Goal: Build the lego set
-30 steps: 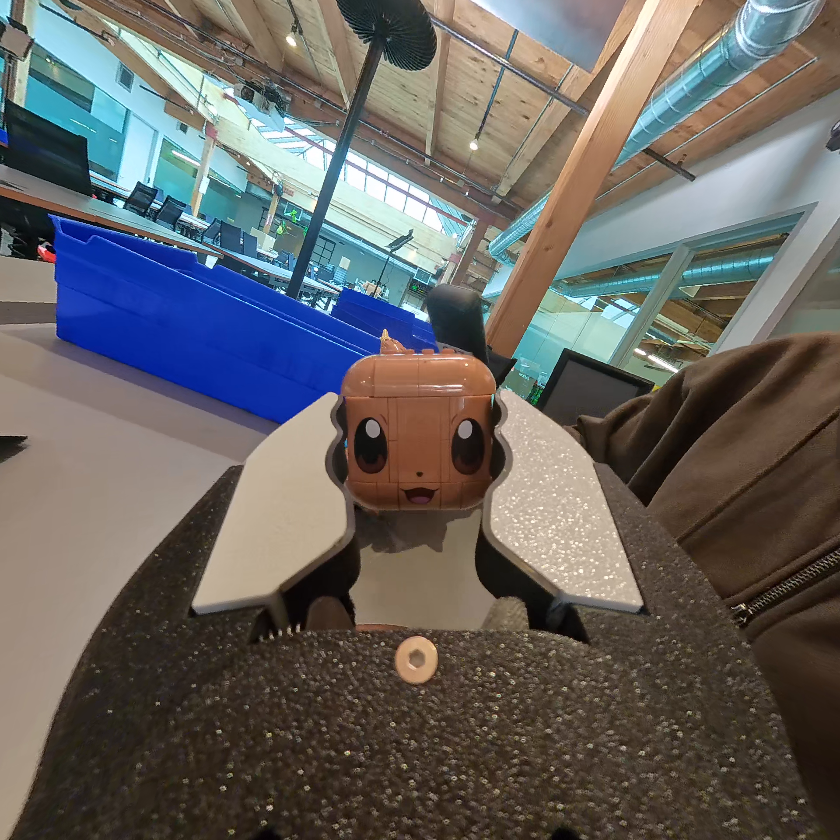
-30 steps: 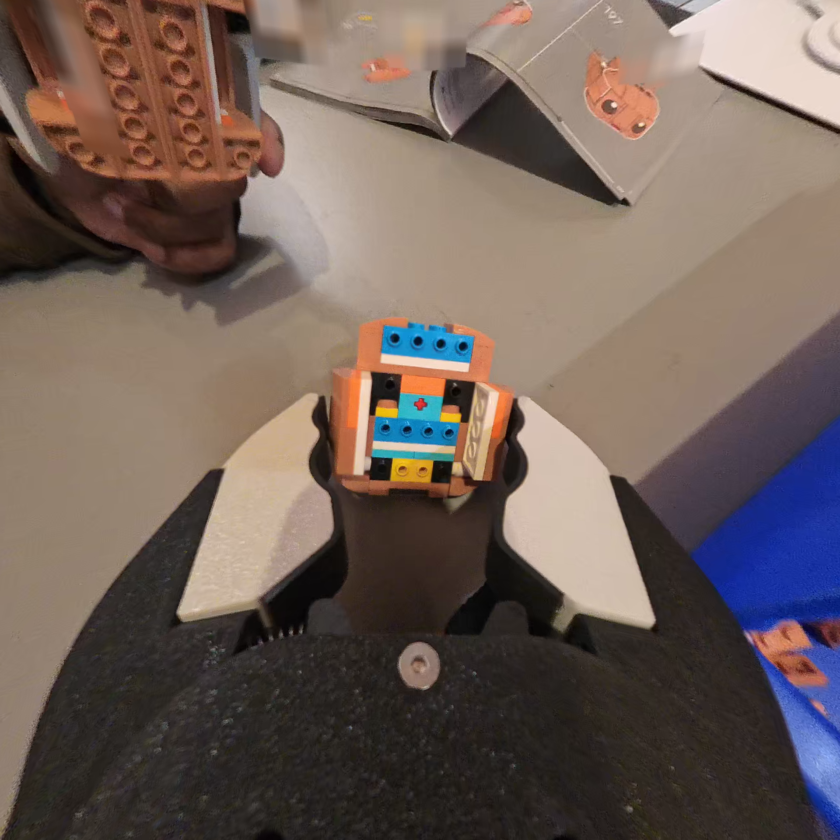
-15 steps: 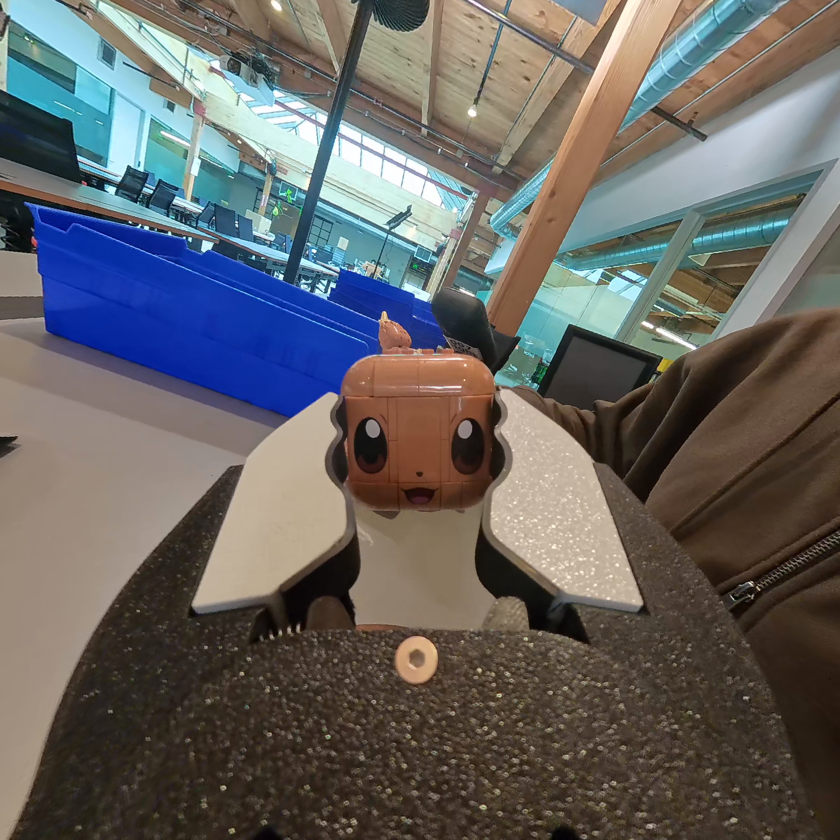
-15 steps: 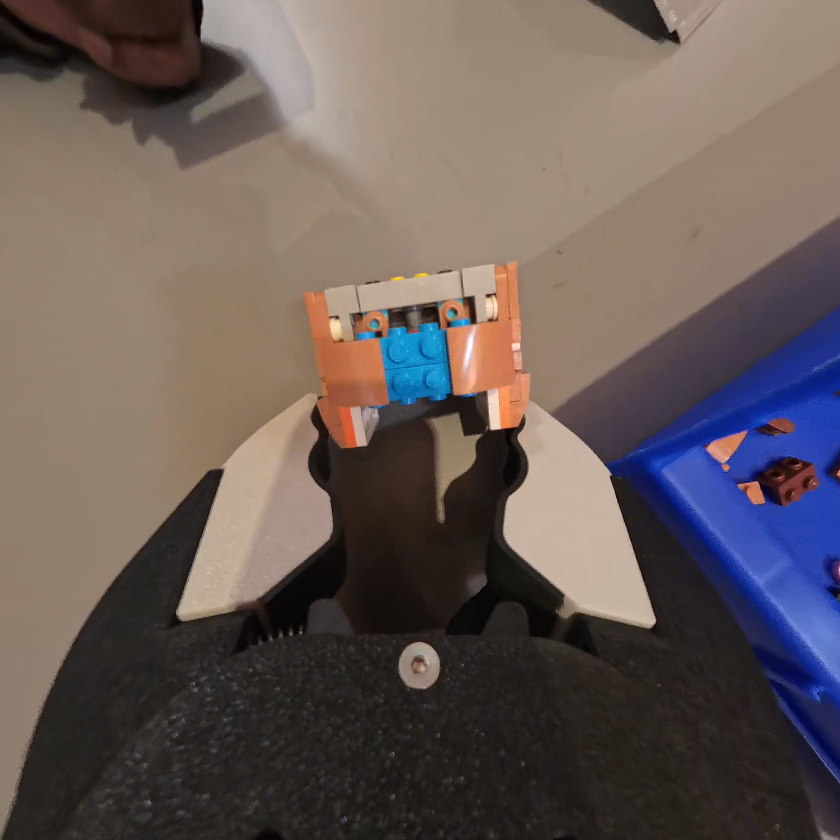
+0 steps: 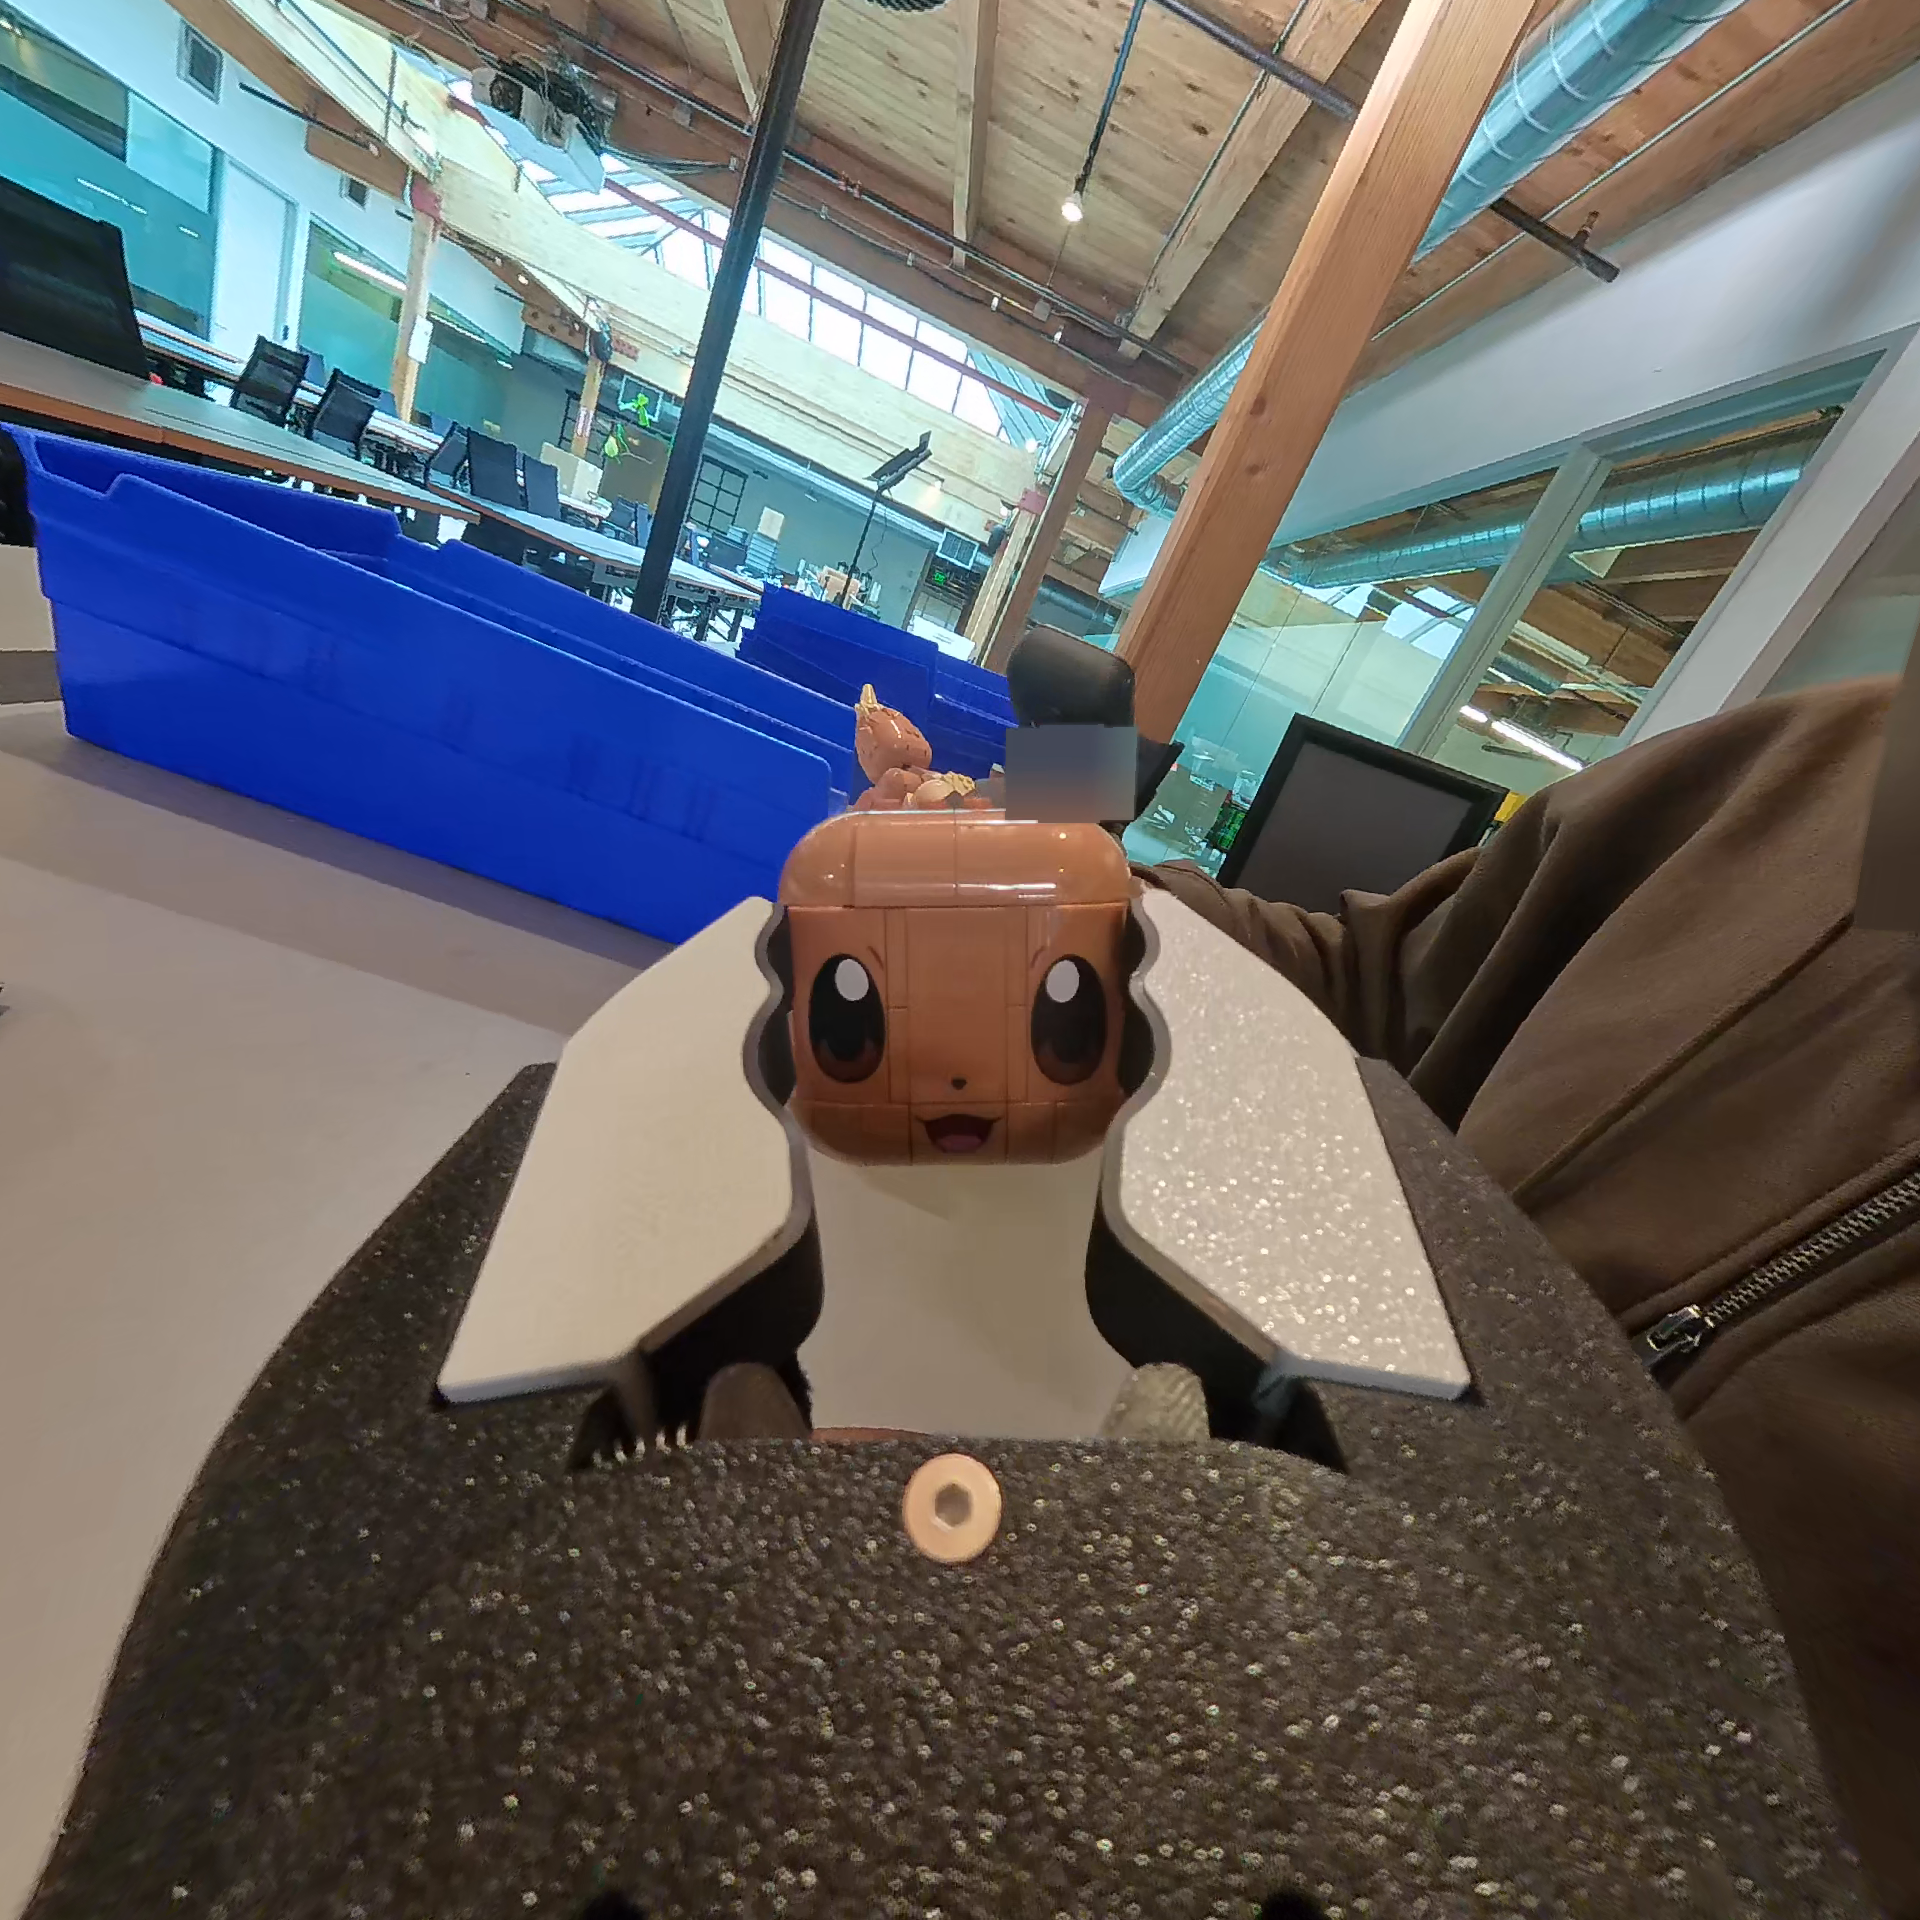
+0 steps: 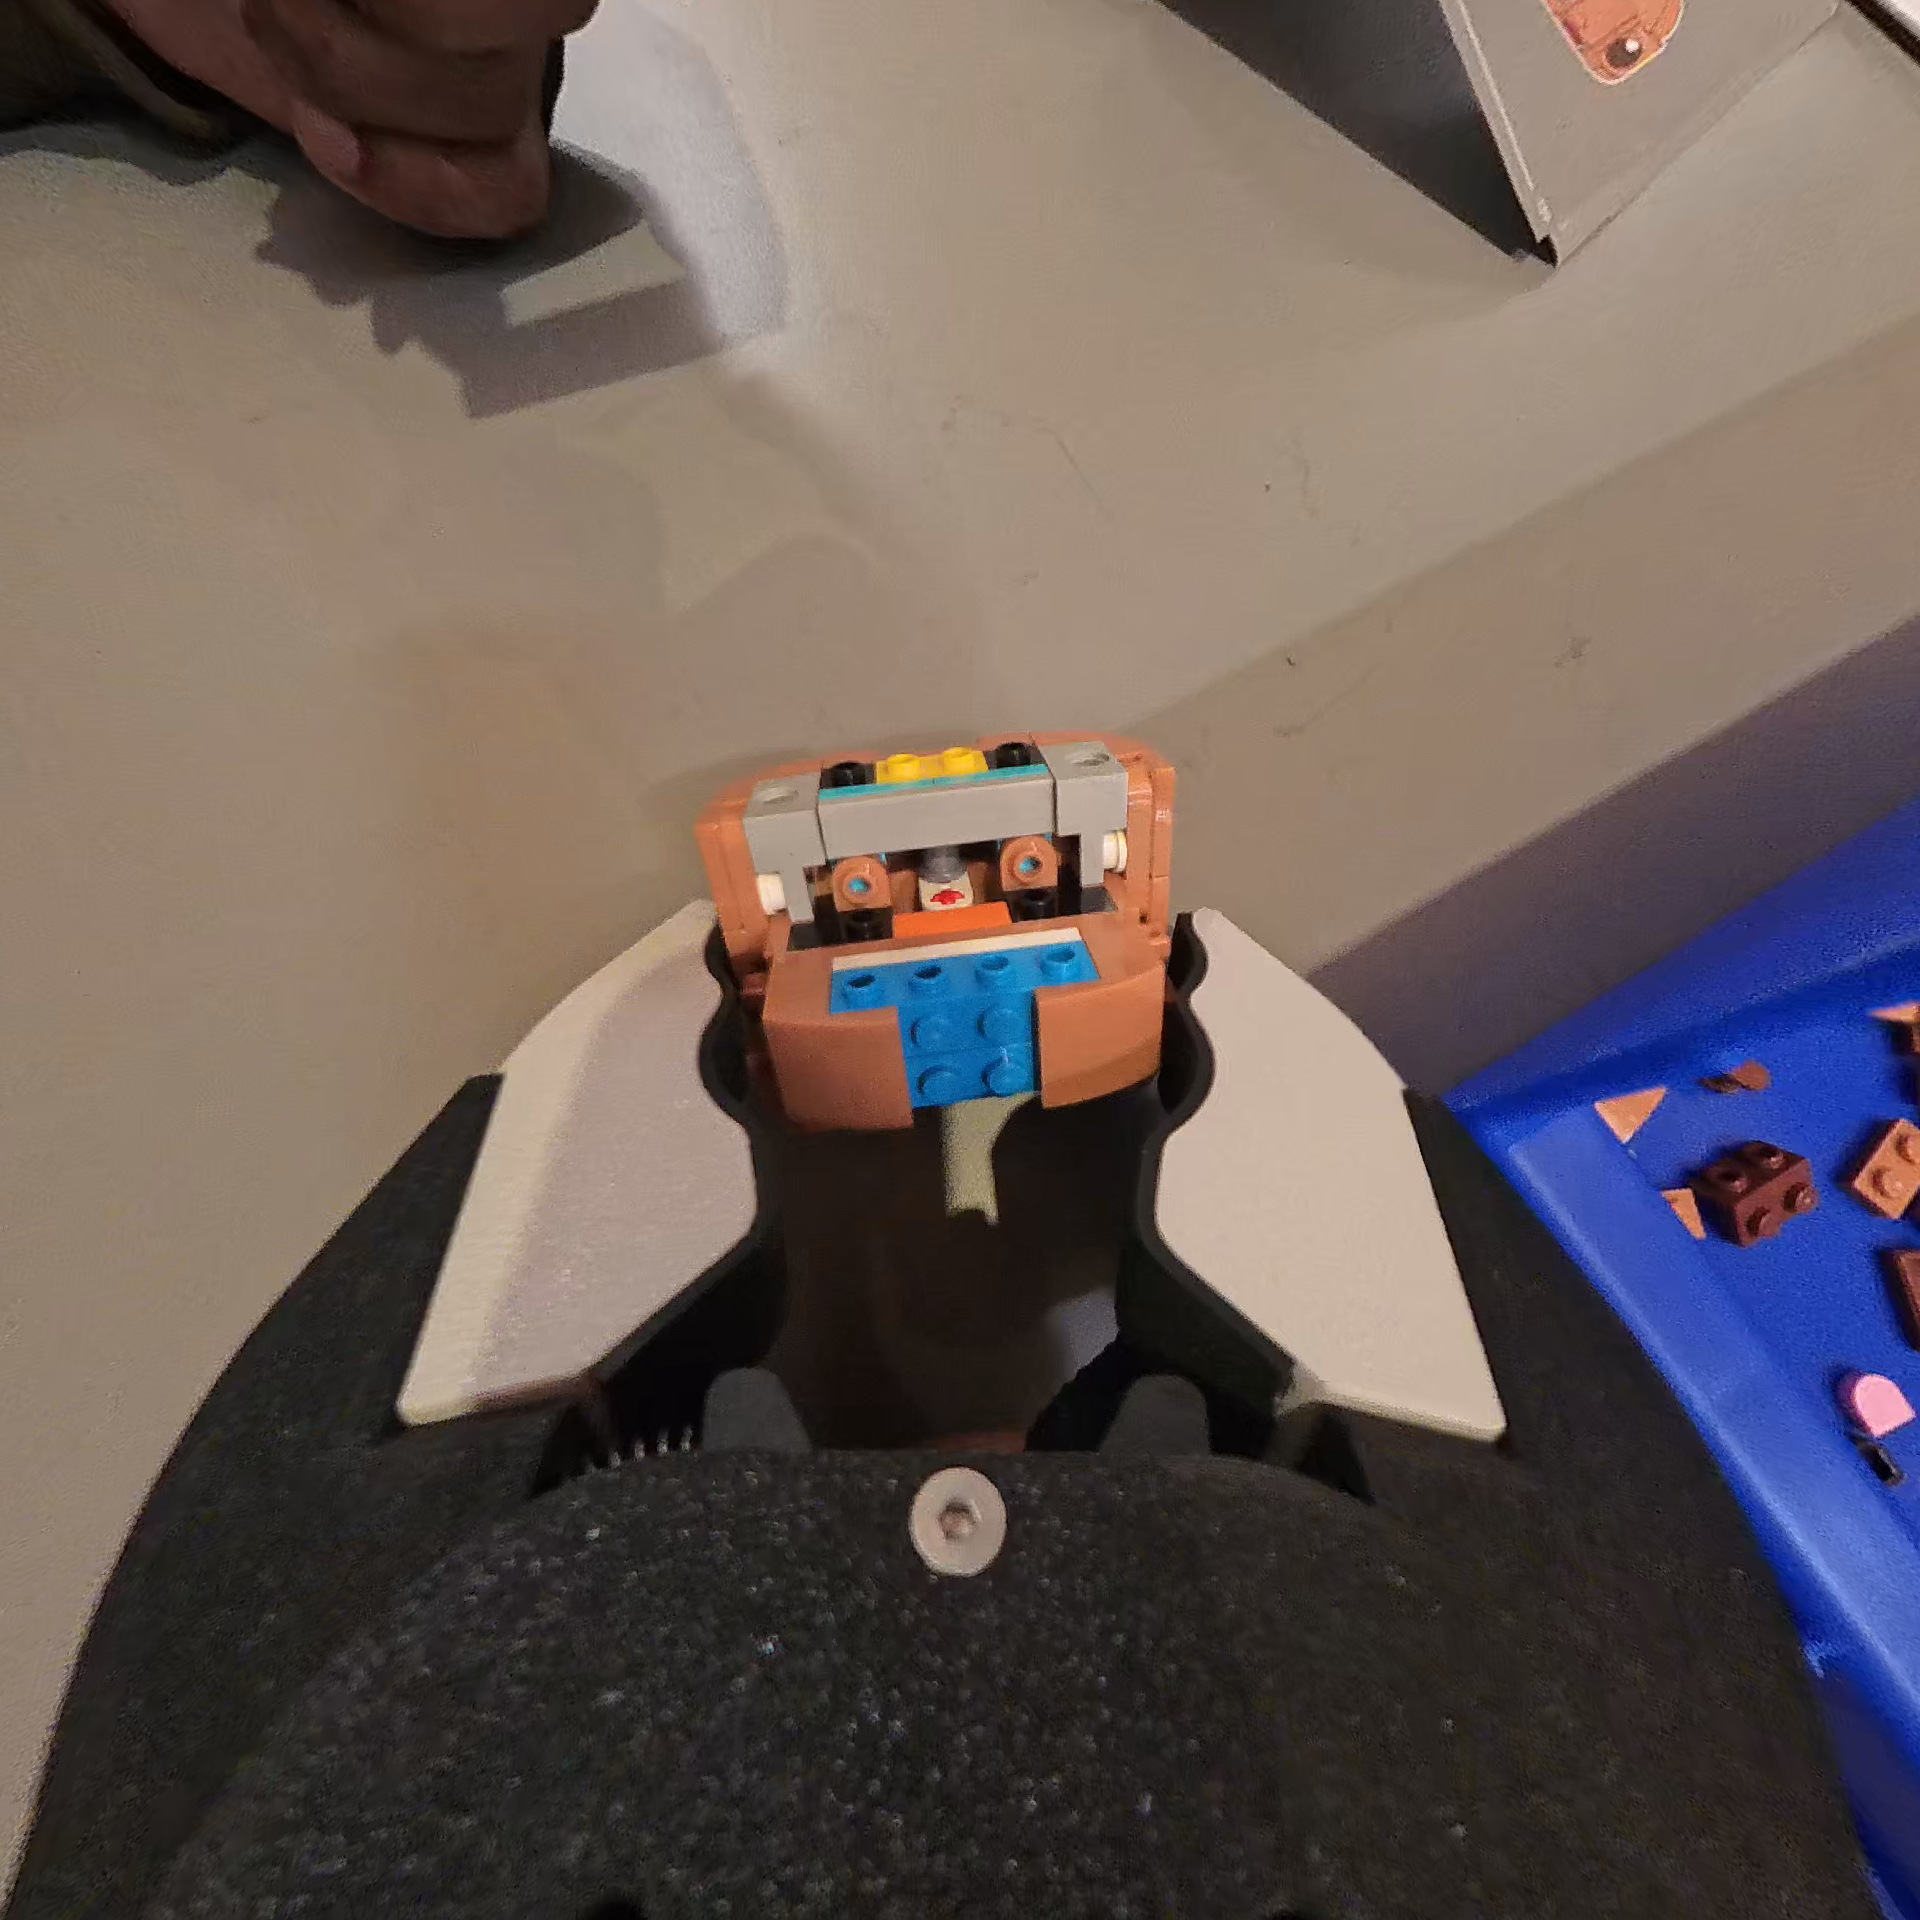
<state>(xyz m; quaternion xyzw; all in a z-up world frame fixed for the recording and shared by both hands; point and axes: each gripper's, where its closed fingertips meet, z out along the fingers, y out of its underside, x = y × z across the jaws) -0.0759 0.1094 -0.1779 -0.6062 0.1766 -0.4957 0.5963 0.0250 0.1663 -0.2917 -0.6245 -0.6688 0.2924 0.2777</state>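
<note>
1. Timber beams, silver ducts and glass partitions fill the open office behind the grey desk (image 5: 208, 1091) in the left wrist view.
2. Left tongs (image 5: 956, 1023) are clenched on the brown head block (image 5: 956, 997), its printed face turned to the camera, held up off the desk.
3. Behind the head block sits a long blue bin (image 5: 395, 707); its contents are hidden from this angle. A small tan brick piece (image 5: 894, 758) peeks up just behind the head block's top. To the head block's right is a brown sleeve (image 5: 1610, 1039).
4. In the right wrist view, right tongs (image 6: 940, 997) grip the body block (image 6: 935, 935) by its brown flanks, blue studs facing the camera, grey bar on the far side, above the desk.
5. Right of the body block, a blue tray (image 6: 1714, 1299) holds loose pieces: brown bricks, tan plates and wedges, one pink piece.
6. Far beyond the body block are a hand (image 6: 416, 114) and a booklet (image 6: 1610, 135).
7. Both blocks look light and rigid, but I judge them fragile at the seams: squeeze flat opposing sides, never hinged or protruding parts, and smooth curved tiles may slip.
</note>
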